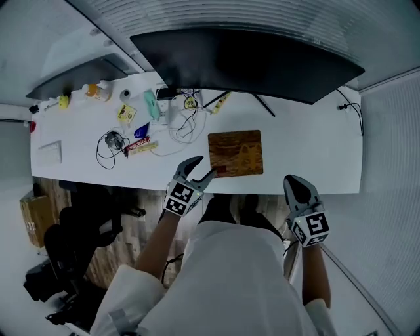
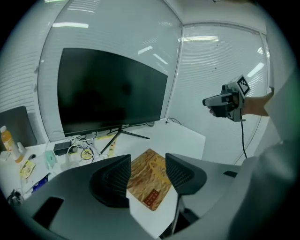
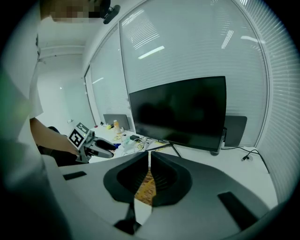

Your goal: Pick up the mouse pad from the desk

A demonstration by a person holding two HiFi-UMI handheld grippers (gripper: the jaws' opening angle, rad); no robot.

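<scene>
Blinds (image 1: 216,16) and pale walls close off the room behind a long white counter (image 1: 308,157). On it we see a wide curved monitor (image 1: 249,62), dark, standing on splayed legs, and a smaller dark second screen (image 1: 72,77) at the far left end. Below the counter's left half a black chair (image 1: 72,239) stands on a wood-patterned floor (image 1: 131,230). A cardboard box (image 1: 36,220) sits beside the chair, and we cannot tell what is inside it.

The mouse pad (image 1: 235,153) lies flat on the counter in front of the monitor, close to the front edge. It is brown with a golden pattern and has a small red patch at its near left corner.

The left claw (image 1: 203,167) is at that near left corner with its jaws well apart. Its own view shows the pad beyond the gap, and the jaws grip nothing. The right claw (image 1: 295,182) hangs off the counter's front edge, to the right of the pad and apart from it. Its jaws are drawn together to a thin slit, with nothing between them.

Smaller things crowd the counter's left half. We see a bottle (image 1: 98,92) with orange contents near the back edge, and tangled white and black cables (image 1: 187,121). A few small packets (image 1: 126,113) lie scattered there too.
</scene>
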